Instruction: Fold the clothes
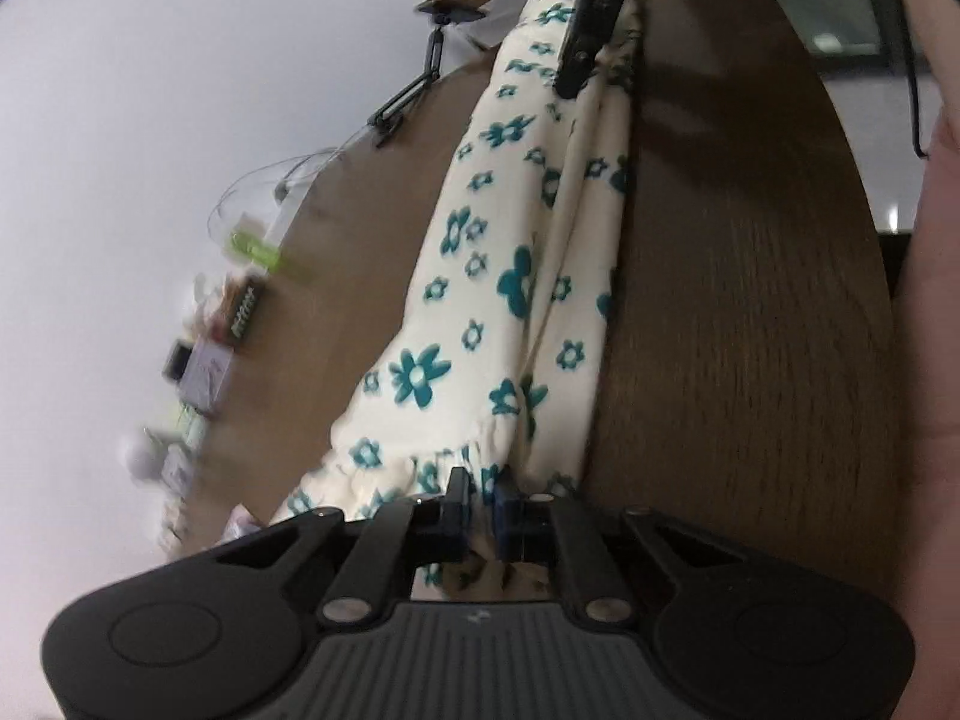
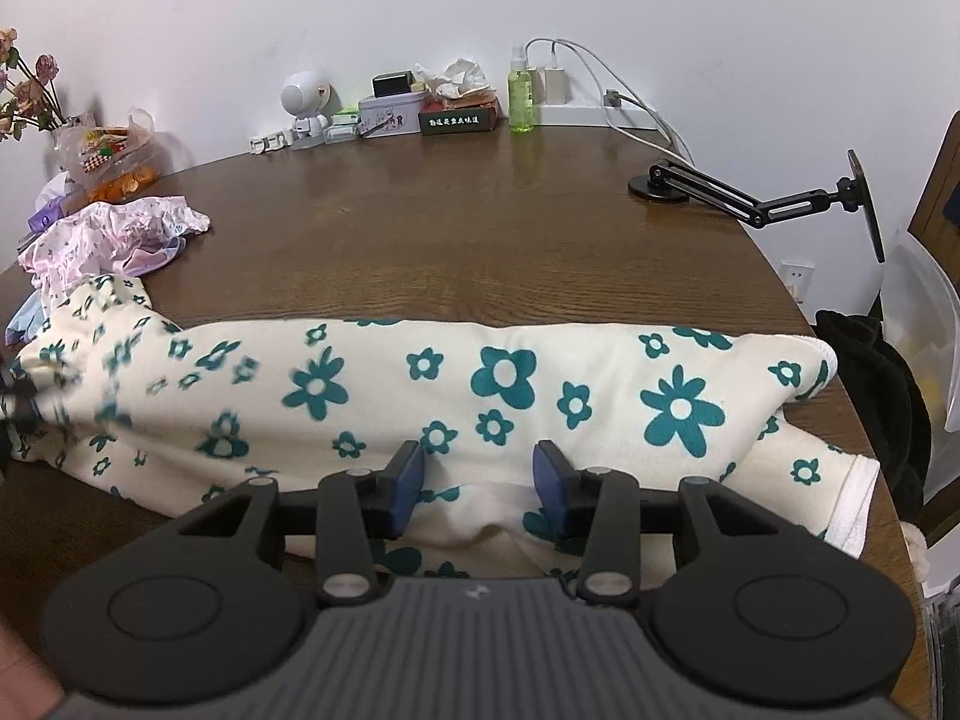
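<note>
The cream garment (image 2: 504, 396) with teal flowers lay stretched left to right across the near part of the round wooden table (image 2: 456, 228), its white-hemmed end (image 2: 852, 498) by the table's right edge. The left gripper (image 1: 478, 501) was pinched shut on the gathered, ruffled edge of that garment (image 1: 510, 276), cloth bunched between its pads. The right gripper (image 2: 478, 483) stood over the garment's near edge with its jaws apart and a slack fold of cloth between the blue pads (image 2: 408, 480); whether they pressed on it could not be told. Left of the garment sat a crumpled pink-and-lilac pile of clothes (image 2: 120, 234). Along the far wall stood a green spray bottle (image 2: 520, 93), a tin box (image 2: 390, 114) and a small white robot figure (image 2: 306, 105). A black jointed stand (image 2: 750, 198) rested at the far right.
</note>
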Motion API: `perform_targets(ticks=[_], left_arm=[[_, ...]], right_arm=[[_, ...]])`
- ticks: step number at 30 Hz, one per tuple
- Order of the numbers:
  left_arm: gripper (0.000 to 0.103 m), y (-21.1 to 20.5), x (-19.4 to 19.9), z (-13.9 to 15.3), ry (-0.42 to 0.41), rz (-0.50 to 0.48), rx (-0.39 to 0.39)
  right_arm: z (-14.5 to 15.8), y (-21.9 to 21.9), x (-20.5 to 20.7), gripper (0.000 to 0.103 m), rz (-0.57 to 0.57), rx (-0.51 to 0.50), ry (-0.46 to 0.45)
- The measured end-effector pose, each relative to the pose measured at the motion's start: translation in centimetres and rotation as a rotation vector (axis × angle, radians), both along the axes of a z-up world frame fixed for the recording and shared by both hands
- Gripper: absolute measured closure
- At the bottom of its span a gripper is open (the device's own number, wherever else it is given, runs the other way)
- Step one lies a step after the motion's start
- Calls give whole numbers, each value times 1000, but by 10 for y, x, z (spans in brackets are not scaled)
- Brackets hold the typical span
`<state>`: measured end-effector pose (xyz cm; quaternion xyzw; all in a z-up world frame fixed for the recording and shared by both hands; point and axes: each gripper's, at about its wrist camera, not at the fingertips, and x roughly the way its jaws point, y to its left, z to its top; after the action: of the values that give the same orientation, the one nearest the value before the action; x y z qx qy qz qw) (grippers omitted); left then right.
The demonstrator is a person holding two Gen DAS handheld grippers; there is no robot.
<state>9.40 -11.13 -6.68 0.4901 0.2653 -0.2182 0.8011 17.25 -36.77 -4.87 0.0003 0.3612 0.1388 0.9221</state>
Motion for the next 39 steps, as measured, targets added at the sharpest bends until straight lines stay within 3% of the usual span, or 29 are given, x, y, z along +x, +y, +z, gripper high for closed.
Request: perform_targets(ticks=[2,3,4,5,6,10,12,14,16,17,18,20,22,25,32,33,36,39], left_arm=[[89,8,6,11,57,46,-98],[79,13,9,16,84,69,-146],[63,20,10,21,109,90,-187],[56,28,11,26,133,111,-227],[53,35,12,31,152,131,-266],[53,56,12,57,88,199,-362],[40,66,12,71,58,231,-416],[32,68,20,85,50,232,-531],[34,62,30,87,62,226,-568],[39,54,38,83,80,233,-553],[53,47,45,76,106,235,-531],[70,38,57,59,150,250,-481],[70,36,65,41,170,282,-444],[69,45,68,27,188,327,-490],[58,57,68,25,191,375,-562],[54,57,69,25,186,383,-565],[30,58,70,23,148,432,-566],[23,62,71,22,133,468,-588]], right_arm=[[0,0,0,62,-1,0,-2],[0,0,0,62,0,-1,-2],[0,0,0,62,0,-2,-2],[0,0,0,62,0,-2,-3],[0,0,0,62,0,-1,-4],[0,1,0,62,-4,-4,-6],[-1,2,-1,60,-7,-6,-9],[-1,3,-2,59,-9,-8,-13],[-2,4,-2,58,-9,-12,-18],[-2,6,-3,57,-6,-24,-22],[-2,8,-3,57,-4,-35,-25],[-3,8,-5,57,-3,-36,-31],[-3,7,-6,57,-1,-30,-39],[-4,4,-7,57,4,-17,-45],[-4,6,-6,56,17,-33,-42],[-4,6,-6,56,15,-34,-43],[-5,7,-6,56,12,-36,-45],[-5,7,-5,55,15,-27,-40]])
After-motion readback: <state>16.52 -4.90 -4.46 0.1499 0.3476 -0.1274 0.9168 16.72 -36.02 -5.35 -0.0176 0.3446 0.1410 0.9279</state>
